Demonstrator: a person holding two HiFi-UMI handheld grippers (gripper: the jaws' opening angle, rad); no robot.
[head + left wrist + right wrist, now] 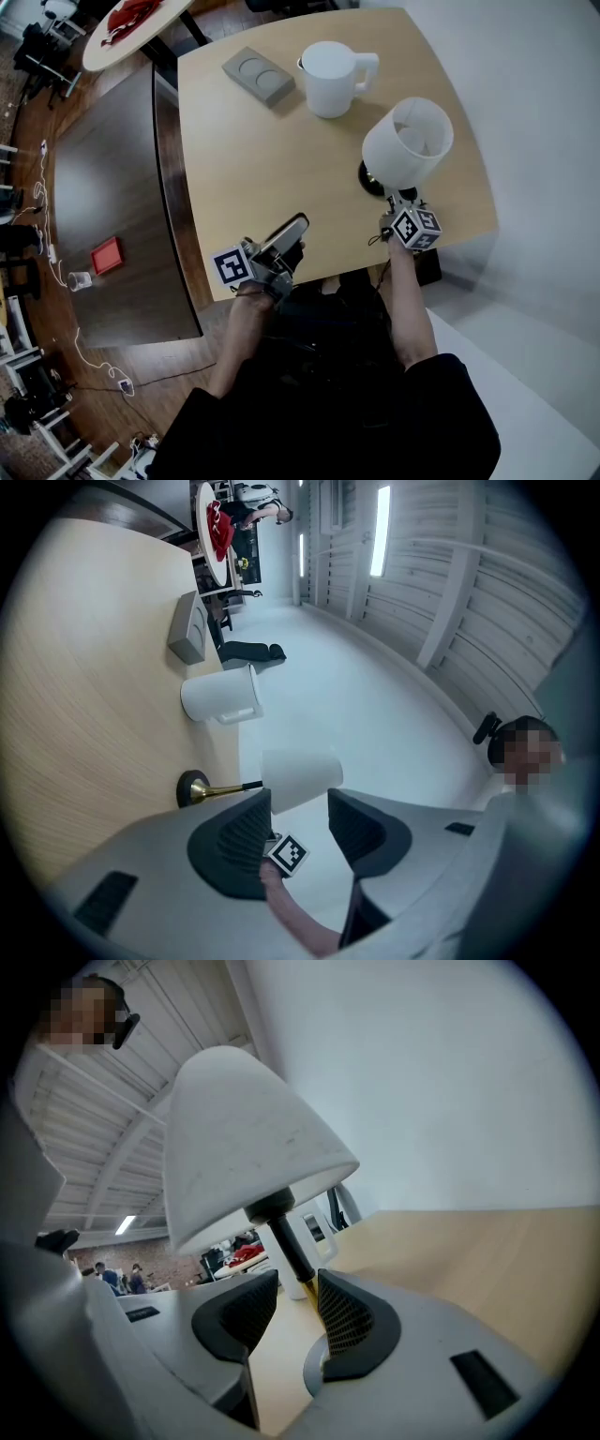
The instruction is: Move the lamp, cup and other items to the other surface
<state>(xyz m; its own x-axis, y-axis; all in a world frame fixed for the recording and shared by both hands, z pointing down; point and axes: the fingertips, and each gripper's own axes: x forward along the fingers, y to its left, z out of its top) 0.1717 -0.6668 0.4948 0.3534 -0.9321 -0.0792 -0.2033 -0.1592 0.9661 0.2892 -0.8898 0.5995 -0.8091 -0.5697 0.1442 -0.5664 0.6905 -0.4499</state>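
We are holding the right gripper at the lamp, which is standing upright near the right front edge of the light tabletop. Its fingers are standing apart with the thin stem between them, close against one pad and clear of the other, so they are not clamping it. Our left gripper is hovering at the near edge, fingers wide open and holding nothing, between the lamp and the dark tabletop where a red square is lying, while the cup and a grey block are standing at the far side, well apart from the lamp.
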